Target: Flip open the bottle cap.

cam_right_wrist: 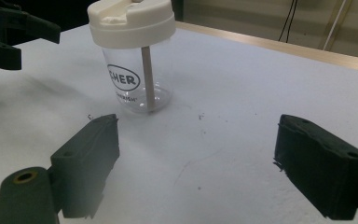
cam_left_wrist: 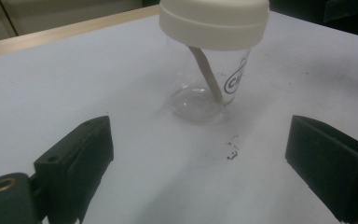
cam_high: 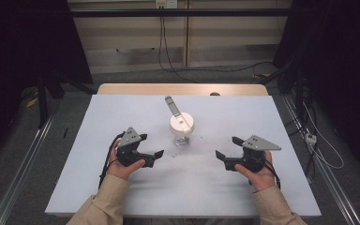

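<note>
1. Your clear cup (cam_high: 182, 133) sits upright in the middle of the white table (cam_high: 98, 187), capped with a cream lid (cam_high: 182, 123).
2. A stick (cam_high: 171, 105) pokes up through the lid and leans toward the far edge; inside, it runs down to the cup's base.
3. Your left gripper (cam_high: 152, 147) is off to the cup's left, jaws spread wide, nothing between them. It's apart from the cup.
4. Your right gripper (cam_high: 226, 147) mirrors it on the other side, jaws wide open too, empty, not touching anything.
5. Both point inward at the cup, which stands between them.
6. A few dark specks (cam_left_wrist: 232, 151) lie on the table just in front of the cup.
</note>
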